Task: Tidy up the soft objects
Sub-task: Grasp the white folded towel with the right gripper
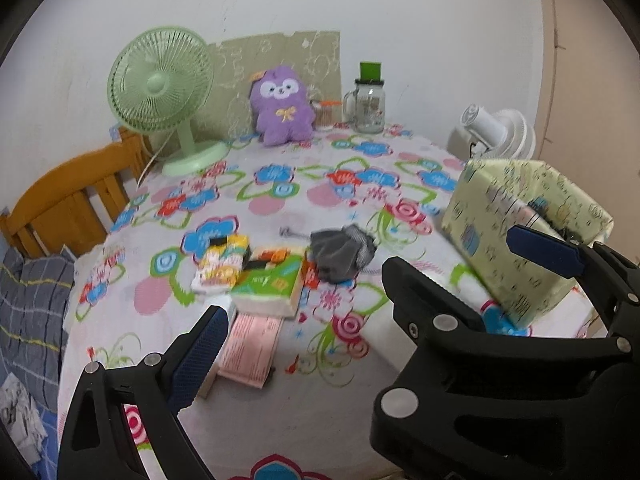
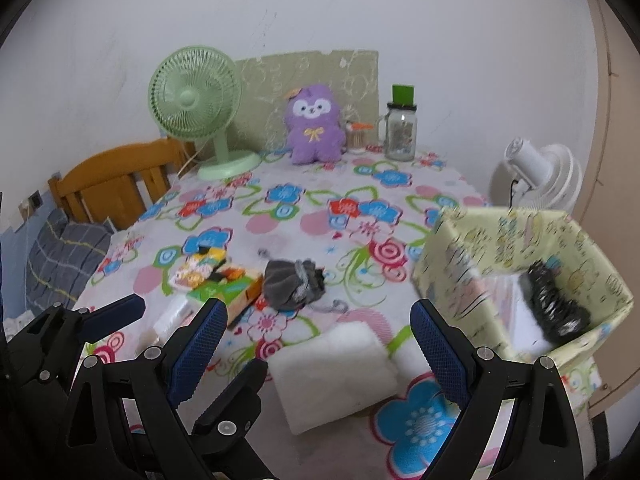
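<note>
Your right gripper (image 2: 318, 344) stands wide with nothing held, a folded white cloth (image 2: 336, 376) lying on the table between its fingers. The fabric bin (image 2: 520, 280) sits just right of it, a dark item (image 2: 556, 304) inside too blurred to name. Your left gripper (image 1: 298, 308) also gapes empty; the grey pouch (image 1: 340, 252) lies ahead, the tissue packs (image 1: 248, 276) partly hidden behind its left finger (image 1: 196, 356).

plush toy (image 2: 316, 124) fuzzy | jar (image 2: 401, 132) glass | chair (image 2: 112, 184) glossy wood
</note>
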A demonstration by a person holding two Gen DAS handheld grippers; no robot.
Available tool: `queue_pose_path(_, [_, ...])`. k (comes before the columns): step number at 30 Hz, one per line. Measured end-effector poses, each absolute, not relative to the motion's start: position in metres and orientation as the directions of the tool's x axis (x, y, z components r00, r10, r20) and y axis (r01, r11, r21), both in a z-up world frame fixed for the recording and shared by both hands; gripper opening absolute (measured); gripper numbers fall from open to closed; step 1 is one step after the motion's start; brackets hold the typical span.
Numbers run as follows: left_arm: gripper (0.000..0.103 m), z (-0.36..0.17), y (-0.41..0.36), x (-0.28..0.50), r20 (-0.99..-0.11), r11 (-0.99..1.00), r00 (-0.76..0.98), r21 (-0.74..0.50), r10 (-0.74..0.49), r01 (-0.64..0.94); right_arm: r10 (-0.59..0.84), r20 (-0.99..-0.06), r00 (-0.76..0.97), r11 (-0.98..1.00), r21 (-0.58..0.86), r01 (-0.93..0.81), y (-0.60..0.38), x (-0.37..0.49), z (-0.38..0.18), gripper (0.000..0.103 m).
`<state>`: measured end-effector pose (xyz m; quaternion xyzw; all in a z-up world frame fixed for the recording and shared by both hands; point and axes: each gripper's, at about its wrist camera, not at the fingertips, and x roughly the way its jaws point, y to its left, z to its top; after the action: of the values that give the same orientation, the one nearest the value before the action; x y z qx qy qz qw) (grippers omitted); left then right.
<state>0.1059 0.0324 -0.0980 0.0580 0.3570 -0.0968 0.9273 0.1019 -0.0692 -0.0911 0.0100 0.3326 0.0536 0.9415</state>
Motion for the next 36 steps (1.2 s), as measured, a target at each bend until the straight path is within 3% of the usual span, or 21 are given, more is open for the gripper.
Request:
queue_pose_path(21, [0.098,-0.152,0.034,0.121,-0.765,0.977,0.625,-0.026,-0.155,0.210,0.078,-0.751,0.655,0.997,0.045,-0.068,-0.075,0.127,-0.153,0.094])
queue_pose_path(26, [0.098,-0.155,0.034,0.121,-0.767,0.981,0.628,-0.012,-0.133,0.193,0.107,-0.781,0.615,0.994,0.082,-0.069,-0.076,0.132,-0.163,0.083])
queue_pose_path(30, [0.098,-0.157,0.034,0.122,-0.771,0.983,0.626,-0.004,-0.120,0.183,0.109,-0.775,0.622,0.994,0.067,-0.090,-0.070,0.131,-0.162,0.069])
queue_pose_path(32, [0.098,-0.158,0.034,0.121,-0.769,0.984,0.631,0.011,-0.106,0.179,0.116,-0.771,0.627,0.992,0.062,-0.107,-0.066,0.129,-0.160,0.054])
queue_pose_path(36, [0.098,-0.153,0.035,0.118,-0.753,0.985,0.652,0.036,-0.086,0.172,0.135,-0.759,0.637,0.990,0.071,-0.126,-0.063,0.127,-0.156,0.037])
